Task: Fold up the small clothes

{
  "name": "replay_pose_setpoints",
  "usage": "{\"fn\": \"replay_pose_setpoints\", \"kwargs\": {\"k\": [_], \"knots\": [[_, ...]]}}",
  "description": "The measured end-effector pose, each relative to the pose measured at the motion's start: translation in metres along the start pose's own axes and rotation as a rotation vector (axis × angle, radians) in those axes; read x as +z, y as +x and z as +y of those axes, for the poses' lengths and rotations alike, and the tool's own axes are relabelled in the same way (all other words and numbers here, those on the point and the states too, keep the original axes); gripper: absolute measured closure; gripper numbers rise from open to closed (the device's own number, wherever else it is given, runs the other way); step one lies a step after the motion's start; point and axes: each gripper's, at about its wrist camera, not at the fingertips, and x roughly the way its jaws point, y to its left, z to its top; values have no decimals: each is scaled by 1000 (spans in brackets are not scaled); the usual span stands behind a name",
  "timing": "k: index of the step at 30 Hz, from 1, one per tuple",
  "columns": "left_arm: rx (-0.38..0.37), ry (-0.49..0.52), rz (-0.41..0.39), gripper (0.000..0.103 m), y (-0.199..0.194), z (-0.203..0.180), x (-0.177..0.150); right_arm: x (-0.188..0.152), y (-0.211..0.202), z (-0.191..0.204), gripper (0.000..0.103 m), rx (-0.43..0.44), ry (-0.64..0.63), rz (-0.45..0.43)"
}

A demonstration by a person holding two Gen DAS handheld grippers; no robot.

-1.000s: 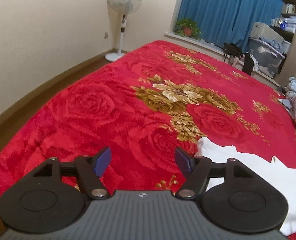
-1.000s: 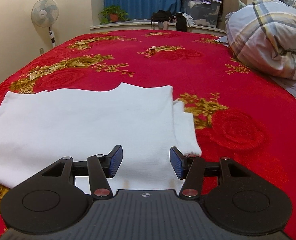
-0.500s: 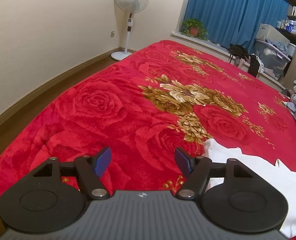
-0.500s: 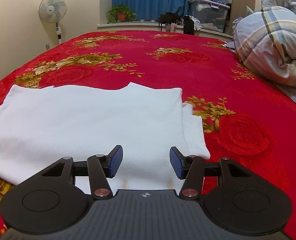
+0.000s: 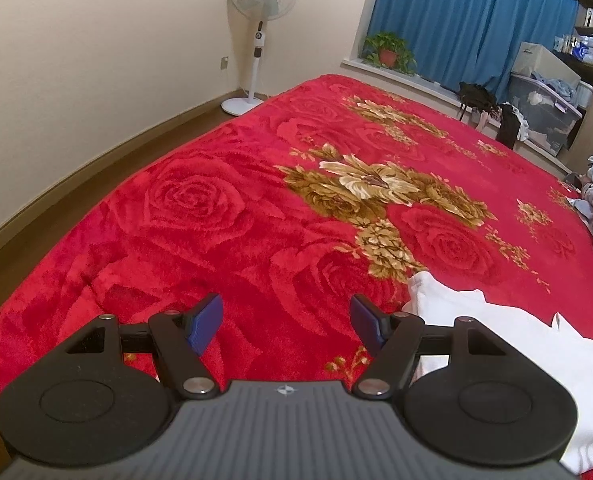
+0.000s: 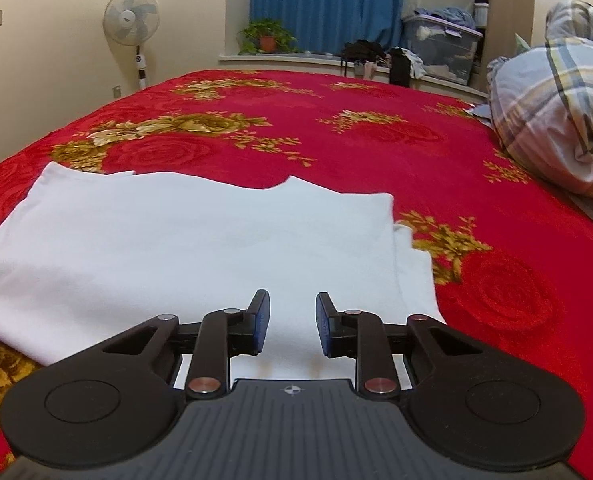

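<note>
A white garment point(image 6: 192, 236) lies folded flat on the red rose-patterned blanket point(image 6: 376, 136), with a narrower layer sticking out at its right edge. In the left wrist view the garment point(image 5: 512, 328) shows at the lower right, partly behind the gripper body. My right gripper point(image 6: 292, 322) is open and empty, held just above the garment's near edge. My left gripper point(image 5: 286, 322) is open and empty over bare blanket point(image 5: 216, 216), to the left of the garment.
A plaid duvet point(image 6: 556, 96) is piled at the right side of the bed. A standing fan point(image 5: 260, 36) is by the left wall. A potted plant point(image 5: 388, 50), bags and a storage bin point(image 5: 544, 112) line the windowsill. The bed's left edge drops to wooden floor point(image 5: 56, 200).
The right gripper's jaws have narrowed somewhat but stay apart, and it has shifted slightly relative to the garment. The left gripper has drifted back and left, still wide open.
</note>
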Motion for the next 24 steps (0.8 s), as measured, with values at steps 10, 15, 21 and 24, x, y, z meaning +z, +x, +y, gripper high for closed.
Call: {"fn": "replay_pose_setpoints", "kwargs": {"k": [10, 15, 21, 24], "knots": [[8, -3, 4, 28, 2, 1, -1, -2, 1, 29, 92, 59, -27, 1], [21, -10, 12, 28, 5, 7, -1, -2, -1, 55, 93, 114, -43, -1], [37, -57, 11, 28, 6, 22, 6, -6, -6, 123, 93, 245, -107, 5], [35, -92, 11, 28, 6, 29, 10, -8, -10, 174, 93, 349, -171, 9]]}}
